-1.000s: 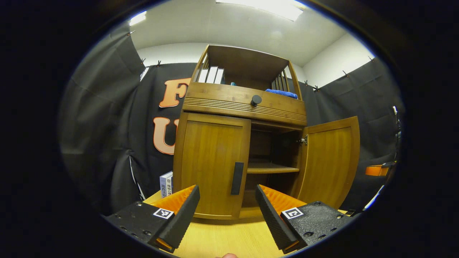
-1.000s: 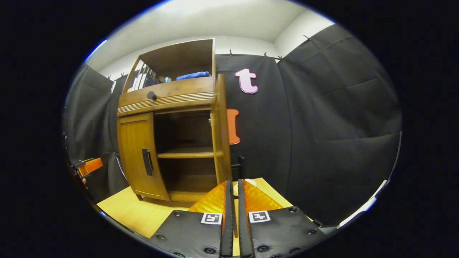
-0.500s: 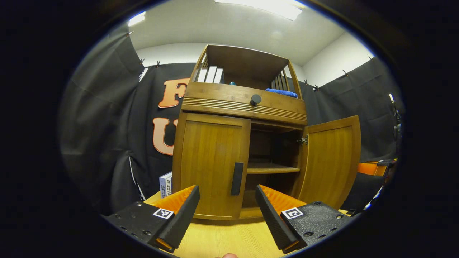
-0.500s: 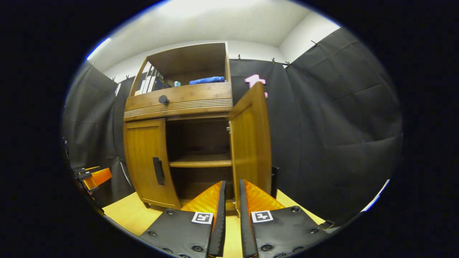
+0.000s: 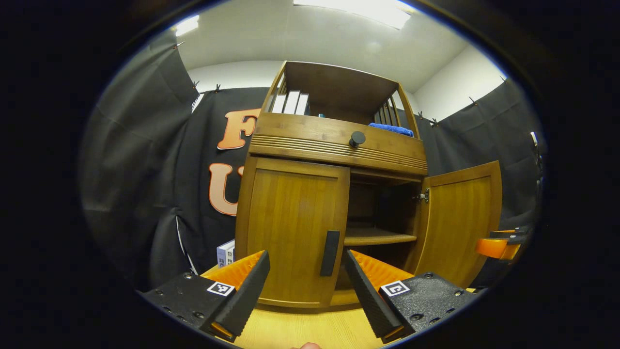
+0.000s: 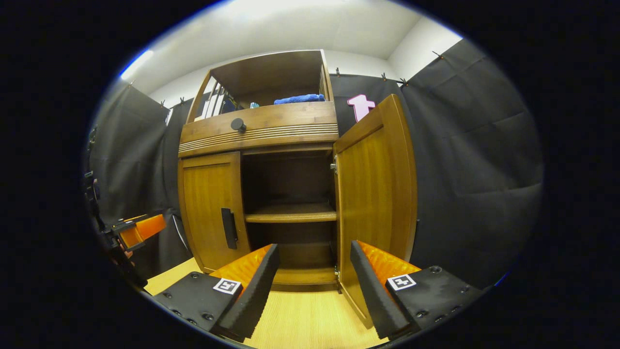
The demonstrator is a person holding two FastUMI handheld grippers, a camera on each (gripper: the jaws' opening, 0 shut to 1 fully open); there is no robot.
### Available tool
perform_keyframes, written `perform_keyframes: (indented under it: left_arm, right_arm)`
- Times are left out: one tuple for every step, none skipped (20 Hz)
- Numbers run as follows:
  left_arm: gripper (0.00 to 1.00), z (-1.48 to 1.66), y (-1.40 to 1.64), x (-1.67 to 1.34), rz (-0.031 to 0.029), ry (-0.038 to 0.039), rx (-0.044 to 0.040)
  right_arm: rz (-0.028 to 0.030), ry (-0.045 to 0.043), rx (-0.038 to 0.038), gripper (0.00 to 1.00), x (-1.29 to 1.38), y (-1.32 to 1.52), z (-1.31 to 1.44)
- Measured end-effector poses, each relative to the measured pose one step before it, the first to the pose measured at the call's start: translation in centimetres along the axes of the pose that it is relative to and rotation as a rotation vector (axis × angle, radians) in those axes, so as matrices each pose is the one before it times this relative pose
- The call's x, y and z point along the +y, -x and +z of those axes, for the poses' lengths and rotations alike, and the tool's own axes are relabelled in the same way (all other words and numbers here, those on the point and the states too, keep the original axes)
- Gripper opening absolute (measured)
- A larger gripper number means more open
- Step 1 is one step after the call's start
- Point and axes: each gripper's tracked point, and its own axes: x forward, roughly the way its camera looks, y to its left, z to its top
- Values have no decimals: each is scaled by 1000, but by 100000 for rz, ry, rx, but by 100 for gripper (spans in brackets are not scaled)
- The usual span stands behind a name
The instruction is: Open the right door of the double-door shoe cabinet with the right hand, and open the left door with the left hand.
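The shoe cabinet [image 5: 334,140] is standing on the wooden table [image 6: 300,325] against the black cloth. Its right door [image 6: 375,194] is hanging swung wide open, showing a shelf [image 6: 290,214] inside the cabinet, while its left door [image 5: 290,232] is sitting closed with its dark handle [image 5: 332,246] at the inner edge. The left tool [image 5: 306,291] is hovering spread in front of the cabinet, just short of that handle, gripping nothing. The right tool [image 6: 314,286] is also spread, empty, before the cabinet's open compartment beside the right door. A blue cloth [image 6: 299,99] is lying in the cabinet's top shelf.
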Motion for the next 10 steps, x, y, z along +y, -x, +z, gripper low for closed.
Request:
perform_keyframes:
  left_arm:
    - [94, -305, -1142, -457, -2270, 90, 498]
    - [92, -546, -1261, -652, -2771, 304, 719]
    - [92, -359, -1637, -704, -3041, -506, -249]
    - [94, -388, -1692, -335, -1389, -1473, -118]
    - [92, -746, -1667, -106, 88, -1695, 499]
    - [95, -1030, -1469, 88, 808, -906, 767]
    - [95, -1087, -1403, -130, -85, -305, 751]
    - [92, -1016, -1381, -7, -75, -510, 1356]
    - [92, -1112, -1281, 115, 187, -640, 1986]
    - [91, -949, -1068, 108, 354, -241, 2493]
  right_arm:
    - [586, -251, 366, 88, 235, 37, -136]
    - [156, -150, 348, 88, 116, -83, -157]
    - [-180, -83, 454, 88, -3, -166, -140]
    - [-68, 21, 523, 88, -15, -108, -106]
    - [-87, 177, 337, 88, 83, 33, 51]
    - [-166, 596, -88, 92, 71, 33, 145]
    - [-613, 1001, -706, 96, -42, 96, 355]
    - [-814, 1442, -1127, 100, -97, 106, 368]
    - [-631, 1486, -1172, 96, -65, 145, 407]
    - [-485, 1352, -727, 92, 26, 105, 225]
